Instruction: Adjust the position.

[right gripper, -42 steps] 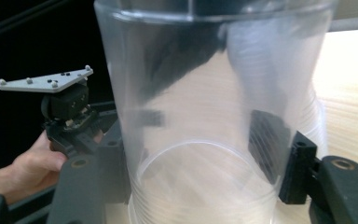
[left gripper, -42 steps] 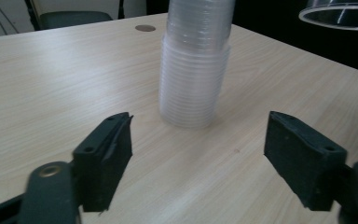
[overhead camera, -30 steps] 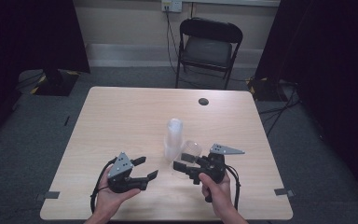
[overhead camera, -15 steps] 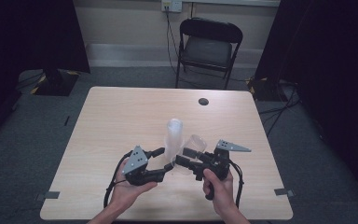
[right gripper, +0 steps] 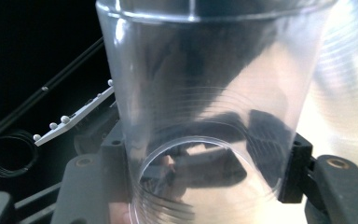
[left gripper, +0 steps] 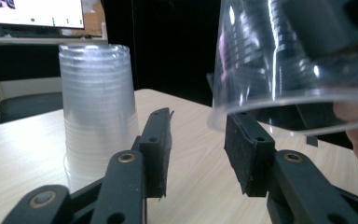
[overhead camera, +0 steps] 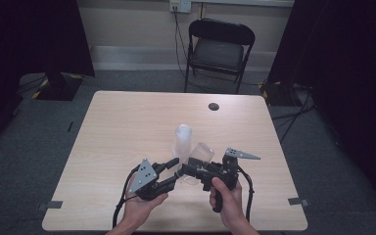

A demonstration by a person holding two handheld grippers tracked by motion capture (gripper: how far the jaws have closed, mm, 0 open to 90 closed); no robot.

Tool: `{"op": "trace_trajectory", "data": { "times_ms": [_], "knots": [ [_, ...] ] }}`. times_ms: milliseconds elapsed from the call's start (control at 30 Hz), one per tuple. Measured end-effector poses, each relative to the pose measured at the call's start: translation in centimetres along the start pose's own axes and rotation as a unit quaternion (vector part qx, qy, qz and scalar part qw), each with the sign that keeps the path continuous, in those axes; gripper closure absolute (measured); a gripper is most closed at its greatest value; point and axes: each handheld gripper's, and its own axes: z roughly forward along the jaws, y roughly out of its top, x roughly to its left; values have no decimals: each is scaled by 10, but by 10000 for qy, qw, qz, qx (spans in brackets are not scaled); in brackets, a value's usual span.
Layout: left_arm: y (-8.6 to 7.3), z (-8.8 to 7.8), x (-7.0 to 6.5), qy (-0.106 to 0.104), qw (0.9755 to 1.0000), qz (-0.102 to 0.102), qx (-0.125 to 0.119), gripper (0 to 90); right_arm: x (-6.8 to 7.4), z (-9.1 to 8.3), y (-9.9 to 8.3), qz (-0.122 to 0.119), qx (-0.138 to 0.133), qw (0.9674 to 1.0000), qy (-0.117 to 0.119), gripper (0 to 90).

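Note:
An upside-down stack of clear plastic cups (overhead camera: 182, 138) (left gripper: 98, 107) stands on the wooden table (overhead camera: 122, 127). Just to its right, my right gripper (overhead camera: 190, 166) (right gripper: 207, 144) is shut on a single clear cup (overhead camera: 203, 152) (right gripper: 205, 93), held tilted above the table. My left gripper (overhead camera: 176, 169) (left gripper: 198, 126) points at that cup from the left. Its jaws have just been closing. In the left gripper view the cup's rim (left gripper: 289, 100) hangs over the right pad (left gripper: 247, 154), and a gap shows between the pads.
A small dark round disc (overhead camera: 214, 106) lies near the table's far edge. A black folding chair (overhead camera: 220, 46) stands beyond the table. In the left gripper view a monitor (left gripper: 35, 11) glows at the back. Bits of tape (overhead camera: 54, 204) mark the floor.
My left gripper has moved right, up to the held cup, and its jaws have narrowed. The right gripper and its cup have stayed where they were.

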Motion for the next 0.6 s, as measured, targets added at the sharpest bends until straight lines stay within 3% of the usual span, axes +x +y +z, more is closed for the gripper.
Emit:
{"op": "trace_trajectory", "data": {
  "times_ms": [100, 300, 400, 600],
  "knots": [
    [-1, 1, 0, -25, 10000, -80, -53, 611, -2, 1, -3, 138, -14, 9999, -11, 381],
    [-2, 3, -3, -11, 9999, 11, -120, 648, -1, 4, -6, 238, -73, 9997, -43, 381],
    [-3, 4, -5, 7, 9999, 39, -148, 652, 0, 5, -8, 268, -44, 9993, -239, 381],
    [-3, 4, -6, -43, 9998, 68, -202, 668, 0, 9, -13, 496, -26, 9986, -189, 380]
  ]
}}
